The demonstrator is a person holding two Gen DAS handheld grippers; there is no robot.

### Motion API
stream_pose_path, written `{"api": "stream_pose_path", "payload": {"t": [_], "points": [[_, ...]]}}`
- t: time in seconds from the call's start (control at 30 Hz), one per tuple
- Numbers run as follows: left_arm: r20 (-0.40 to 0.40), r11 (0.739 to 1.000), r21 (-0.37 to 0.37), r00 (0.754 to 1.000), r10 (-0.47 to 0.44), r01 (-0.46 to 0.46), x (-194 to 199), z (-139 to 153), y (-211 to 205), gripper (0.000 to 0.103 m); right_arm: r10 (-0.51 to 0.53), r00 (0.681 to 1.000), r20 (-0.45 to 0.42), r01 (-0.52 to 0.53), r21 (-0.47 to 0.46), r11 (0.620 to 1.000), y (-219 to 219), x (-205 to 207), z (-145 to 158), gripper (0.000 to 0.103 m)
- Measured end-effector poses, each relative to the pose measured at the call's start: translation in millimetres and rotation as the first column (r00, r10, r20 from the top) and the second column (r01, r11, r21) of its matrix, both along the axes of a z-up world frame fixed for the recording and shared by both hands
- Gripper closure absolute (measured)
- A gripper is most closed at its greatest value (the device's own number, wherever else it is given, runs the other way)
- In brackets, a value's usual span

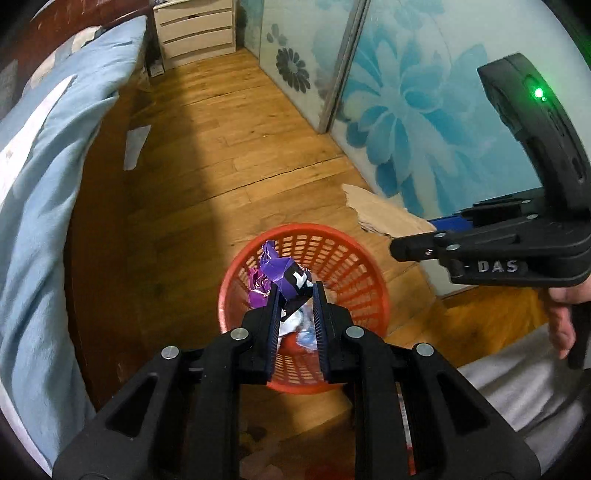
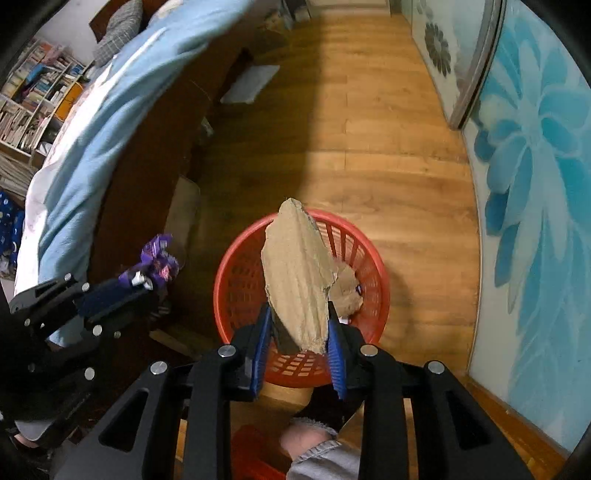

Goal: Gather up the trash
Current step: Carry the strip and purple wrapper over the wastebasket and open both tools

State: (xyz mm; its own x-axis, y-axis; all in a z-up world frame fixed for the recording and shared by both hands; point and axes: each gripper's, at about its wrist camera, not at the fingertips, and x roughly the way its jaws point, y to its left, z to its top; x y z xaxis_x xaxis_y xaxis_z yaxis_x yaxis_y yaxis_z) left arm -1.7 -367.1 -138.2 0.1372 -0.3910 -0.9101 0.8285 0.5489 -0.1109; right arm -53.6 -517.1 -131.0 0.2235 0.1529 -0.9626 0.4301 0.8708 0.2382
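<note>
A red plastic trash basket (image 1: 354, 269) stands on the wooden floor, also in the right wrist view (image 2: 240, 280). My left gripper (image 1: 297, 295) is shut on a crumpled purple wrapper (image 1: 284, 273) and holds it above the basket; it shows too in the right wrist view (image 2: 159, 262). My right gripper (image 2: 299, 314) is shut on a torn piece of brown cardboard (image 2: 295, 266) above the basket; the cardboard shows in the left wrist view (image 1: 384, 214). White and blue scraps (image 1: 303, 328) lie inside the basket.
A bed with a light blue cover (image 1: 48, 177) and a dark wooden frame runs along the left. A floral sliding door (image 1: 424, 110) lines the right. A white drawer unit (image 1: 195, 29) stands at the far end. A bookshelf (image 2: 33, 96) is beyond the bed.
</note>
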Motion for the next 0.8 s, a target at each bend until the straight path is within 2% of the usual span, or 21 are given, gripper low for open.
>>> {"api": "stream_pose_path", "payload": {"t": [0.13, 0.33, 0.43, 0.47, 0.5, 0.57, 0.67, 0.8], "points": [[-0.03, 0.999, 0.048, 0.999, 0.015, -0.013, 3.2, -12.4, -0.9, 0.086, 0.02, 0.999, -0.025, -0.02, 0.022, 1.0, 5.8, 5.5, -13.1, 0.074], [-0.028, 0.998, 0.057, 1.0, 0.011, -0.01, -2.9, -11.3, -0.1, 0.086, 0.05, 0.998, -0.032, -0.049, 0.026, 0.998, 23.0, 17.4, -11.7, 0.072], [-0.021, 0.997, 0.075, 1.0, 0.019, -0.017, -4.0, -13.4, 0.4, 0.083, 0.044, 0.998, -0.037, -0.044, 0.008, 0.999, 23.2, 21.2, -11.4, 0.048], [-0.023, 0.997, 0.081, 1.0, 0.02, -0.018, -4.3, -13.2, 1.7, 0.078, 0.043, 0.998, -0.036, -0.043, -0.003, 0.999, 24.0, 21.4, -9.8, 0.048], [-0.024, 0.996, 0.081, 0.999, 0.024, -0.022, -3.9, -12.1, 3.2, 0.065, 0.037, 0.999, -0.038, -0.038, -0.018, 0.999, 23.4, 20.3, -8.0, 0.047], [-0.023, 0.997, 0.072, 0.999, 0.036, -0.034, -2.2, -7.0, 8.3, 0.048, 0.009, 0.999, -0.048, -0.011, -0.043, 0.999, 18.0, 16.7, -4.0, 0.047], [0.0, 0.997, 0.061, 0.999, 0.041, -0.041, -0.7, 3.6, 13.4, 0.048, -0.033, 0.999, -0.029, 0.032, -0.058, 0.998, 9.5, 12.7, 7.1, 0.044], [0.018, 0.997, 0.044, 0.998, 0.066, -0.067, 6.3, 17.0, 22.0, 0.04, -0.079, 0.996, 0.038, 0.082, -0.086, 0.993, 2.8, 13.3, 34.7, 0.044]]}}
